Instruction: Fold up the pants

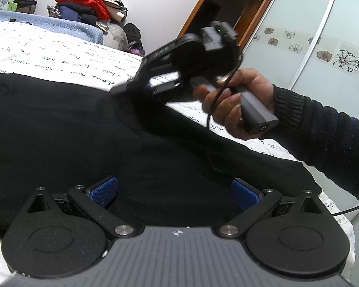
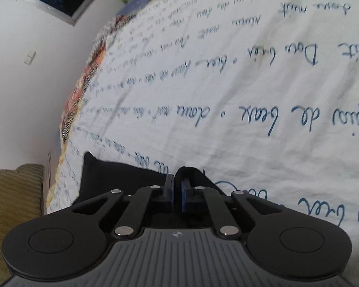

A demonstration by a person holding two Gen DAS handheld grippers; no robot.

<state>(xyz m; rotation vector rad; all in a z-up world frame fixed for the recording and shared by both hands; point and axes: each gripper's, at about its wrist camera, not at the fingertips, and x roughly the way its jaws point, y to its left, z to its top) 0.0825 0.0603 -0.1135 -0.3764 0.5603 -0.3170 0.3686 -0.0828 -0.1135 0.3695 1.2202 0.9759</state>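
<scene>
Pants [image 1: 83, 131]: black cloth lying across the sheet [image 1: 47, 47]; in the left wrist view it fills the middle of the frame, its left part cut off by the frame edge; folds and seams are hard to make out in the dark fabric.
Left gripper [image 1: 174, 191]: released, blue pads [image 1: 104, 190] wide apart above the pants; whether the pads touch the cloth cannot be told.
Right gripper [image 2: 177, 189]: clenched on an edge of the pants [image 2: 103, 177], a lip of cloth rising between the blue pads [image 2: 185, 197]; in the left wrist view its tip [image 1: 122, 88] meets the far edge of the pants, blurred.
Right hand [image 1: 232, 102]: wrapped round the grey handle, dark sleeve cut off at the frame's right.
Sheet: white with blue handwriting print, under the pants; script reads upside down in the right wrist view.
Clothes pile [image 1: 88, 2]: red and dark garments beyond the sheet's far end, against the wall; single items are hard to tell apart.
Wardrobe door [image 1: 323, 47]: pale, flower-printed, on the right of the sheet, partly hidden by the arm.
</scene>
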